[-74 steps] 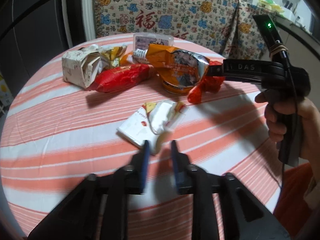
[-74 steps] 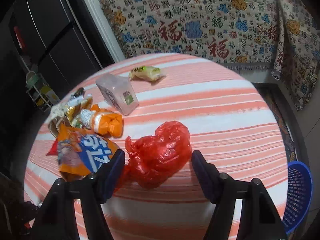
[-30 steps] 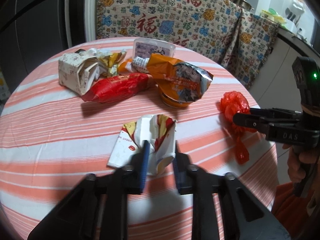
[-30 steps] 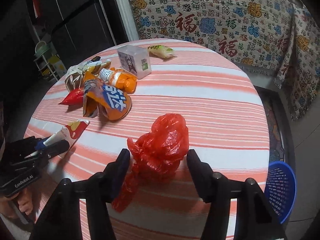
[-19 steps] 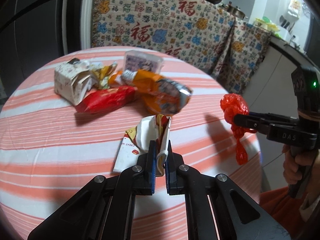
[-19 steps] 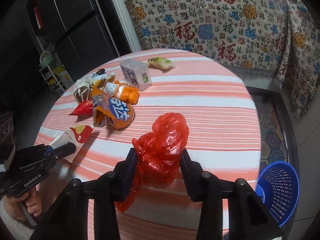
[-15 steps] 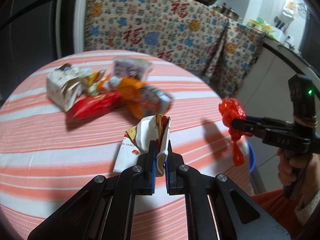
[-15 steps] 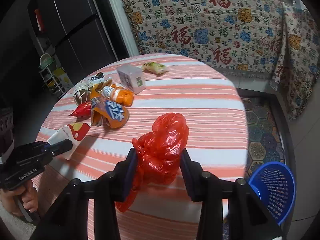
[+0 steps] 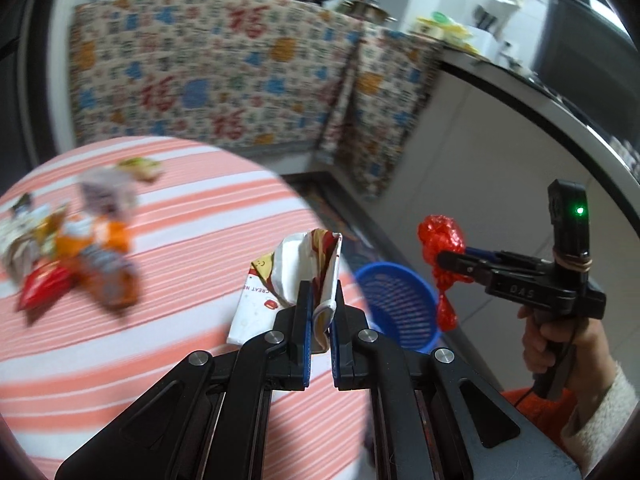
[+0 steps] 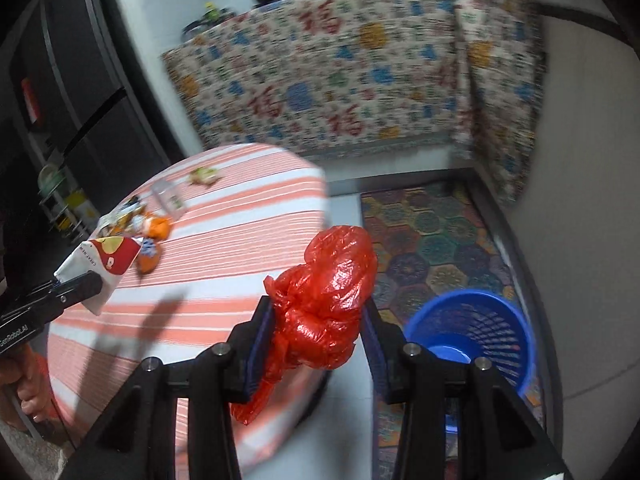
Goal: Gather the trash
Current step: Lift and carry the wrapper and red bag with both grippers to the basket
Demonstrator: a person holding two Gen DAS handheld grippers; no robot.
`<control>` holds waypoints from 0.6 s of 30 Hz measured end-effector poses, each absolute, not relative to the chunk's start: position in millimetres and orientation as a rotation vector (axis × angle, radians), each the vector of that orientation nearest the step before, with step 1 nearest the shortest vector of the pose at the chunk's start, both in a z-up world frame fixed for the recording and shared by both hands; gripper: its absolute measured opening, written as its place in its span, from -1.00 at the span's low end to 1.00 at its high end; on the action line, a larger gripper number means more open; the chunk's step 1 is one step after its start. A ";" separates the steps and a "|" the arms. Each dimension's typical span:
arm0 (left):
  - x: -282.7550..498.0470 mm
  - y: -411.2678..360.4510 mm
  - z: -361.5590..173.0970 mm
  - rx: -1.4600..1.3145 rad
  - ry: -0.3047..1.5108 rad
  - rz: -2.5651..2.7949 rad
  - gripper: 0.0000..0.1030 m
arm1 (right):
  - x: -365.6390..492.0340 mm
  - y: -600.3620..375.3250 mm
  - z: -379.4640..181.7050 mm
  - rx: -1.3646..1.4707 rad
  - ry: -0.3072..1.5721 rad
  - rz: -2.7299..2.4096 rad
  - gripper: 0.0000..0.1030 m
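Both loads now ride clear of the striped table (image 10: 224, 264), nearer the blue basket (image 10: 472, 336). Left gripper (image 9: 320, 304) pinches a crumpled wrapper (image 9: 304, 264). Right gripper (image 10: 316, 320), jaws recently narrowed, clamps the red plastic bag (image 10: 328, 292), basket just right of it.

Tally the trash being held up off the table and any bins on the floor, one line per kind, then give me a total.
red plastic bag: 1
paper wrapper: 1
blue basket: 1
Total: 3
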State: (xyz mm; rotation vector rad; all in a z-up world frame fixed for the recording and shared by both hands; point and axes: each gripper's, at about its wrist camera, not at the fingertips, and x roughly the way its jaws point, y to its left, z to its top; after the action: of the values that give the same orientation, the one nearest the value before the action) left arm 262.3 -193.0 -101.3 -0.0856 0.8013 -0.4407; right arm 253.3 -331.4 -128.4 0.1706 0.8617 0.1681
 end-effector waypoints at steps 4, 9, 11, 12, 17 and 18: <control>275.5 -246.9 -108.7 -0.073 0.829 -0.522 -0.90 | 244.4 -371.5 -136.8 0.173 0.881 0.081 -0.17; 295.3 -313.1 -128.7 -0.064 0.883 -0.616 -0.90 | 238.5 -415.1 -153.0 0.176 0.916 0.003 -0.17; 301.7 -335.3 -138.1 -0.053 0.896 -0.640 -0.90 | 240.3 -433.1 -155.7 0.169 0.919 -0.027 -0.16; 306.2 -347.5 -143.8 -0.053 0.903 -0.657 -0.90 | 241.1 -440.5 -156.9 0.168 0.920 -0.038 -0.16; 321.4 -389.6 -170.3 -0.056 0.926 -0.694 -0.89 | 256.9 -476.4 -172.1 0.191 0.957 -0.048 -0.16; 324.3 -393.5 -175.0 -0.060 0.932 -0.698 -0.89 | 261.0 -481.9 -178.2 0.196 0.966 -0.049 -0.16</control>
State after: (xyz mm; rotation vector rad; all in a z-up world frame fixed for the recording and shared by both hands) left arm 324.3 -393.5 -175.0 -0.0602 0.9323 -0.6975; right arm 261.0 -481.9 -178.2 0.1964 0.9662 -0.0486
